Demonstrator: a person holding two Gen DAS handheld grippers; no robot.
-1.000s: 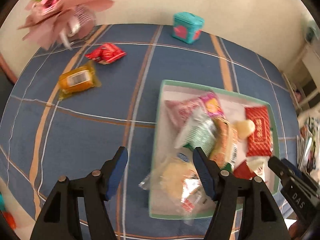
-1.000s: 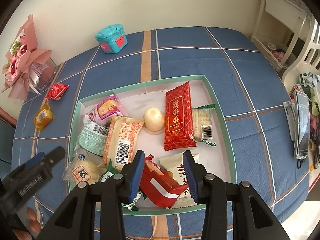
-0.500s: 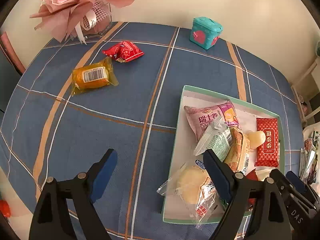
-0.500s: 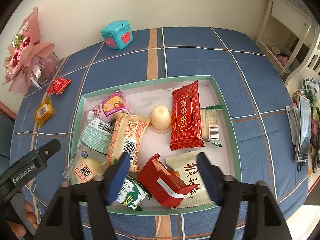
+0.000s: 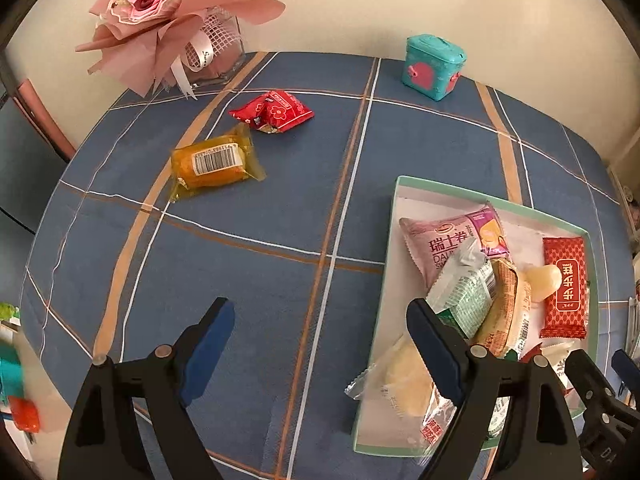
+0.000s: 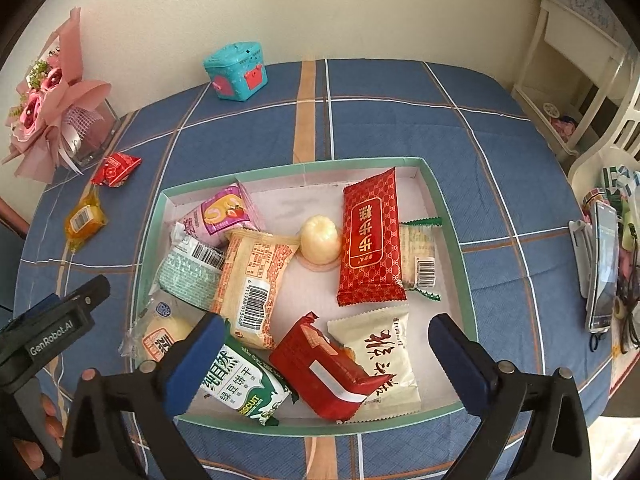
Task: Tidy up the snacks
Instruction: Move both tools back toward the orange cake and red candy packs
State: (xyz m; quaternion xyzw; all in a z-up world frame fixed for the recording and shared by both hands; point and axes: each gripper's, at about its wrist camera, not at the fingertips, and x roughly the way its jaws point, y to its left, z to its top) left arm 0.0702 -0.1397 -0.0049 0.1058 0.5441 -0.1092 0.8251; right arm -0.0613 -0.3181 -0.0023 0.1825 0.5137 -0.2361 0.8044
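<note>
A green-rimmed tray (image 6: 304, 168) on the blue plaid cloth holds several snack packets. Among them are a long red one (image 6: 370, 240), a red brick-shaped one (image 6: 324, 372) and a green biscuit pack (image 6: 244, 384). My right gripper (image 6: 326, 326) hangs above the tray's near end. Its jaws are opening, with the red brick-shaped packet lying free below them and touching neither pad. My left gripper (image 5: 320, 312) stands open over bare cloth just left of the tray (image 5: 394, 240). An orange packet (image 5: 214, 160) and a small red packet (image 5: 276, 112) lie on the cloth at the far left.
A teal toy box (image 5: 434, 68) and a pink bouquet (image 5: 176, 12) in a glass vase stand by the back wall. A phone (image 6: 604, 268) and small clutter lie at the table's right edge, with white furniture (image 6: 580, 80) beyond.
My right jaws have spread wide off the red brick-shaped packet, which now rests in the tray. My left jaws have widened and swung left, from over the tray to the cloth.
</note>
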